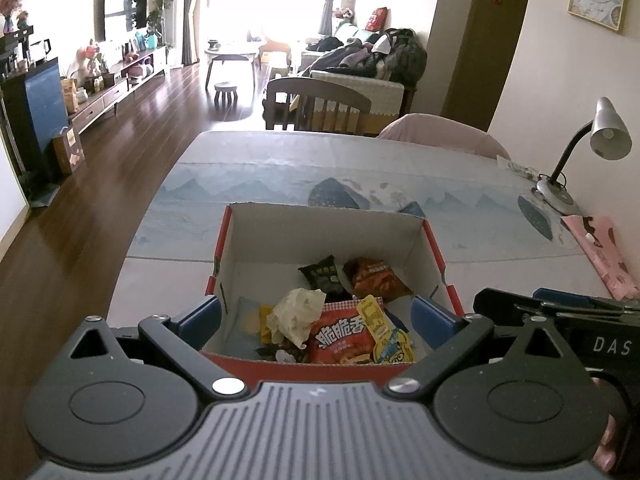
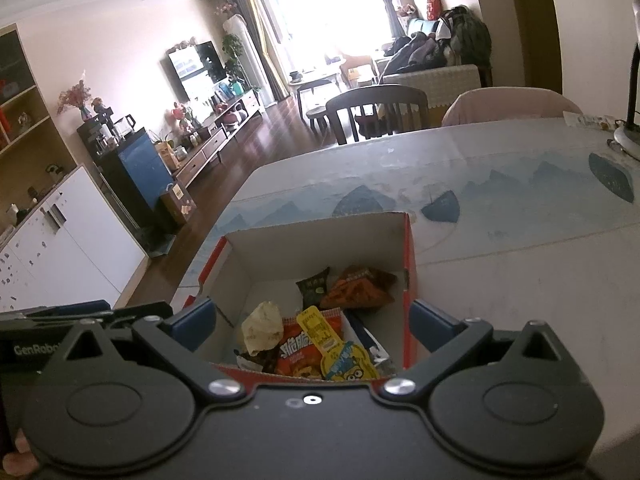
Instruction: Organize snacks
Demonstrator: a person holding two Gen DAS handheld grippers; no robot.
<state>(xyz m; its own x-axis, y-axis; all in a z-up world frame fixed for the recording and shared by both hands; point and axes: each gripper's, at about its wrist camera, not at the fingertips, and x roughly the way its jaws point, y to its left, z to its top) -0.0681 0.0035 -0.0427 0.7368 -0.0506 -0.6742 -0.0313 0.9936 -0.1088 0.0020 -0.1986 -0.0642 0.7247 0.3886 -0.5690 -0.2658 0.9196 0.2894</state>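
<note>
A red cardboard box (image 1: pixel 324 232) with a white inside sits on the table and holds several snack packets. Among them are a red packet (image 1: pixel 340 336), a yellow cartoon packet (image 1: pixel 384 332), a crumpled pale wrapper (image 1: pixel 296 314), a black packet (image 1: pixel 324 276) and an orange-brown packet (image 1: pixel 374 278). My left gripper (image 1: pixel 318 316) is open, its blue fingers straddling the box's near end with nothing between them. My right gripper (image 2: pixel 314 320) is also open over the same box (image 2: pixel 320 240), above the red packet (image 2: pixel 300 348) and yellow packet (image 2: pixel 340 352). Neither gripper touches a packet.
The table (image 1: pixel 280 168) has a blue mountain-print cover. A desk lamp (image 1: pixel 600 136) and a pink cloth (image 1: pixel 600 252) stand at the right edge. A wooden chair (image 1: pixel 320 104) and a pink chair (image 1: pixel 440 132) are at the far side. The floor drops off to the left.
</note>
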